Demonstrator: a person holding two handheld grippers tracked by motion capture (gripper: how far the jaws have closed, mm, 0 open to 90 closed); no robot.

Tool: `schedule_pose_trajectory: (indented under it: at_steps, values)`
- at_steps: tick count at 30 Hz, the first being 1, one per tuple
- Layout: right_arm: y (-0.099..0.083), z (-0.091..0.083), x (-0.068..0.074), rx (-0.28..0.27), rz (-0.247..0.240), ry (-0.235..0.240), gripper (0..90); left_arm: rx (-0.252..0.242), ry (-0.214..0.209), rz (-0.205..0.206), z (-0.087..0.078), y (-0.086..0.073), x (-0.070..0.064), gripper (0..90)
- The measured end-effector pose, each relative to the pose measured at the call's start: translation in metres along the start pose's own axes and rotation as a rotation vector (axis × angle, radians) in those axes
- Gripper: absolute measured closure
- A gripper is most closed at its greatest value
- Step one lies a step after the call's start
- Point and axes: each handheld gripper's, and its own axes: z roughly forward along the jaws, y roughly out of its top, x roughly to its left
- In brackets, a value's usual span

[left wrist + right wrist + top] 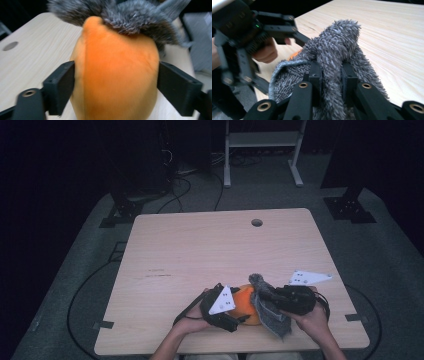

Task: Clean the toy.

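Orange plush toy (243,304) at table's near edge, fuzzy grey cloth (270,310) draped over it.

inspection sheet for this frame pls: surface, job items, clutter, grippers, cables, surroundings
Surface: light wood-grain table with a round grommet hole near the far edge.
Job's things: rounded orange plush object at the near edge; fuzzy grey microfibre cloth draped over its right side.
Clutter: nothing seen.
Grippers: left gripper has its jaws on either side of the orange plush; right gripper is pinched on a fold of the cloth.
Cables: black cables on the floor beyond the table.
Surroundings: grey carpet, white metal frame, dark background.
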Motion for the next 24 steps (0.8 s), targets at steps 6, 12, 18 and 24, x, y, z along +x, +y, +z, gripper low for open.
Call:
schedule_pose_trajectory:
  at_steps: [6, 12, 18, 24]
  values:
    - [-0.005, -0.009, -0.010, -0.014, 0.034, -0.016, 74.4, 0.002, 0.014, -0.084, -0.003, -0.007, 0.010, 9.1]
    - [-0.009, -0.012, -0.012, -0.016, 0.036, -0.029, 74.3, 0.078, -0.022, -0.074, 0.011, -0.014, 0.005, 8.4]
    - [-0.003, -0.021, -0.009, -0.036, 0.027, -0.067, 75.0, -0.029, 0.040, -0.036, 0.007, -0.006, -0.001, 29.3]
    - [0.001, -0.022, -0.006, -0.074, 0.033, -0.079, 75.1, -0.072, 0.029, -0.054, -0.013, 0.004, 0.006, 29.4]
